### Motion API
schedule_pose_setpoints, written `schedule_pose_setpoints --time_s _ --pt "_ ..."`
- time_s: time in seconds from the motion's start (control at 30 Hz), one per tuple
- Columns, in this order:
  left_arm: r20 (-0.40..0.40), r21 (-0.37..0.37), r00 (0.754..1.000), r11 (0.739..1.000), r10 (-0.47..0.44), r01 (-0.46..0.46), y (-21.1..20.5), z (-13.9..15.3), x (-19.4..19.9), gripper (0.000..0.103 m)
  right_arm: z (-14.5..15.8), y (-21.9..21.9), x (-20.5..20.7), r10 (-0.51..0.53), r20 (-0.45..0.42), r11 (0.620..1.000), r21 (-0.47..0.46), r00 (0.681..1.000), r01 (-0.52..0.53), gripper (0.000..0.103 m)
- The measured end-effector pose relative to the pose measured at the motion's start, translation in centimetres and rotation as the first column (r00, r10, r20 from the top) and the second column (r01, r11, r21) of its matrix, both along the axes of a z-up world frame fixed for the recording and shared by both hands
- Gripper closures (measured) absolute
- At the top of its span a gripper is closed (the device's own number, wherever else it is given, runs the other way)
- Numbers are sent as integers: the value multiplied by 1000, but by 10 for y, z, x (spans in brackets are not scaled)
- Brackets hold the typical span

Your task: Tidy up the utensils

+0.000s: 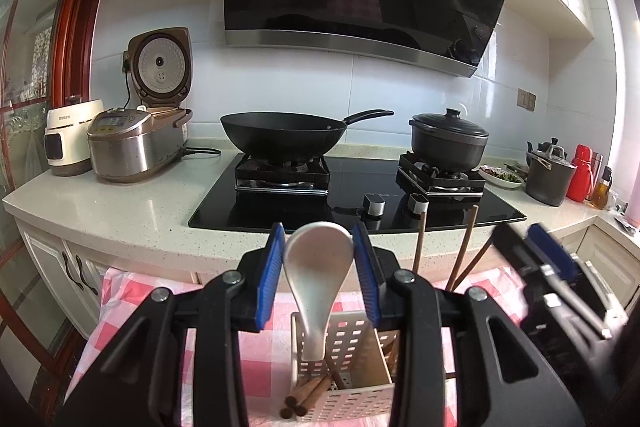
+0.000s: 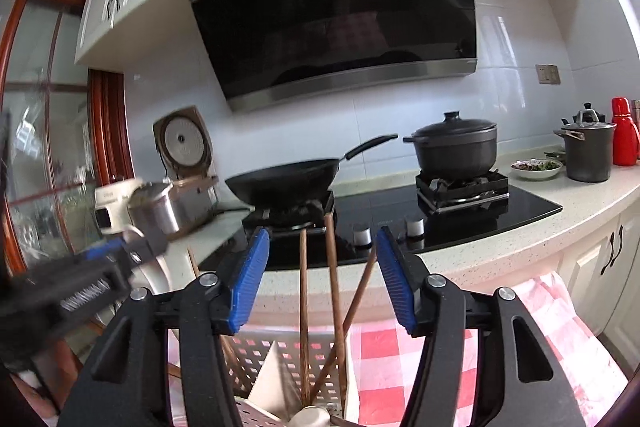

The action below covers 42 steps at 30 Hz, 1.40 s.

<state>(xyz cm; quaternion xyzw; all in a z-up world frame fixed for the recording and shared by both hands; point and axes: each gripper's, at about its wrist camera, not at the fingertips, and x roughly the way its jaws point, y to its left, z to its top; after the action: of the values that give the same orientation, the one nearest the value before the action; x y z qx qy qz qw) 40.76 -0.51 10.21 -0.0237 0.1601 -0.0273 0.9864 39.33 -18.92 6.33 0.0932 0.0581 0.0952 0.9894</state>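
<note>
Left wrist view: left gripper clamps the white spoon over the perforated holder. Right gripper stands wide apart around upright chopsticks, not pinching them.

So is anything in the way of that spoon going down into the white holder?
Nothing visible blocks it. The left tool holds the spoon upright, its handle already inside one compartment of the holder. The chopsticks stand in another compartment, clear of the spoon.
</note>
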Motion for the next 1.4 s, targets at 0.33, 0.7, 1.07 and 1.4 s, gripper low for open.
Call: schedule_pose_setpoints --time_s 0.33,0.7,1.07,1.4 --pt "-41 7 999 999 32 -32 -5 -18 10 62 -3 -23 -8 -19 -12 1000 17 1000 19 48" --pt "5 17 998 998 62 -62 1 -19 -25 28 0 -25 -21 -7 -11 1000 17 1000 7 47" --pt "112 15 989 995 96 -98 22 1 -122 5 23 -20 -97 68 6 997 -22 998 -68 30" --pt "106 24 992 997 73 -76 23 4 -202 5 18 -10 -161 123 -51 988 -88 991 -128 22"
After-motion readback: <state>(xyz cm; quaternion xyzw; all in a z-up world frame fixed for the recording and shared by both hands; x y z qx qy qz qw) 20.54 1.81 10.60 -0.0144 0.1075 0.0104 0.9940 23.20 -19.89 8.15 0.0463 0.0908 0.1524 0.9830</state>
